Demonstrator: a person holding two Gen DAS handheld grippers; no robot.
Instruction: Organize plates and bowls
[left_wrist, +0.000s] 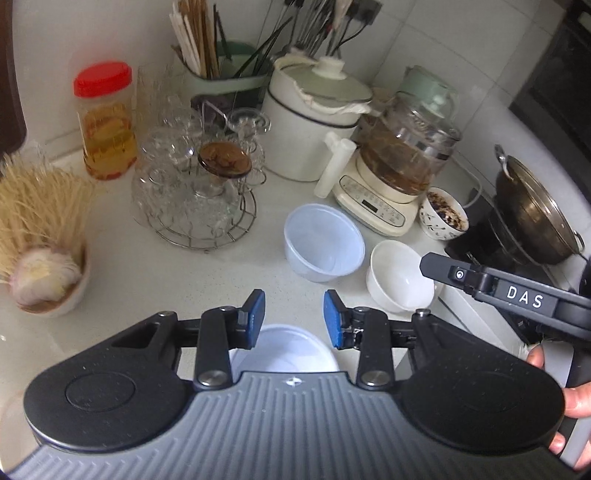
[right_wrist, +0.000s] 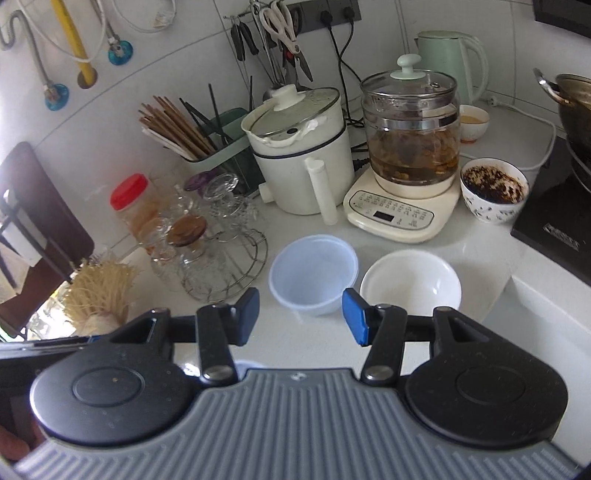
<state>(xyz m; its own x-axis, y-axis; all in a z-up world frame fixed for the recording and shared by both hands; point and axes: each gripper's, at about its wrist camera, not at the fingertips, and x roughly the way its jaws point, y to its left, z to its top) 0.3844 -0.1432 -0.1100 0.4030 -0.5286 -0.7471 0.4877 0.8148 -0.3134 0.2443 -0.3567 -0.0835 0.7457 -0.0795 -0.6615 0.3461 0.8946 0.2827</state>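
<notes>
A translucent plastic bowl (left_wrist: 323, 242) (right_wrist: 314, 273) and a white ceramic bowl (left_wrist: 399, 277) (right_wrist: 410, 286) stand side by side on the white counter. Another white bowl or plate (left_wrist: 284, 349) lies just under my left gripper (left_wrist: 294, 319), which is open and empty above it. My right gripper (right_wrist: 301, 314) is open and empty, just short of the two bowls; its finger (left_wrist: 443, 267) reaches over the white bowl's right rim in the left wrist view.
A wire rack of glassware (left_wrist: 195, 184) (right_wrist: 207, 243), a red-lidded jar (left_wrist: 105, 118), a white pot (right_wrist: 299, 151), a glass kettle on its base (right_wrist: 406, 158), a patterned bowl of dark residue (right_wrist: 495, 190), a wok on a cooktop (left_wrist: 532, 214), dry noodles (left_wrist: 37, 221).
</notes>
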